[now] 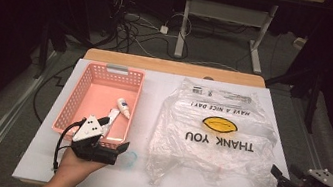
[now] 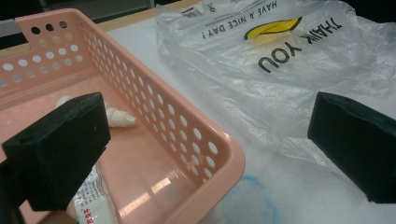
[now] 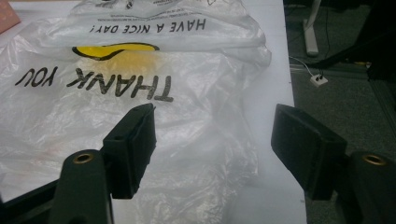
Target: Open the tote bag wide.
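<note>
A pink perforated basket (image 1: 118,70) (image 2: 219,154) sits on the left of the white table. In it lie a small white bottle (image 1: 124,108) (image 2: 119,117) and a white tube (image 1: 111,117) (image 2: 93,205). A crumpled clear plastic bag (image 1: 216,132) (image 2: 280,60) (image 3: 93,116), printed THANK YOU, lies flat to the basket's right. My left gripper (image 1: 116,133) (image 2: 210,121) is open, its jaws straddling the basket's near right corner. My right gripper (image 1: 284,170) (image 3: 215,116) is open over the bag's near right edge, nothing pinched between its jaws.
A faint blue ring (image 1: 130,157) (image 2: 247,196) marks the table between the basket and the bag. The table's right edge (image 3: 289,93) runs close to my right gripper. Cables and desk legs (image 1: 184,25) stand on the floor beyond the far edge.
</note>
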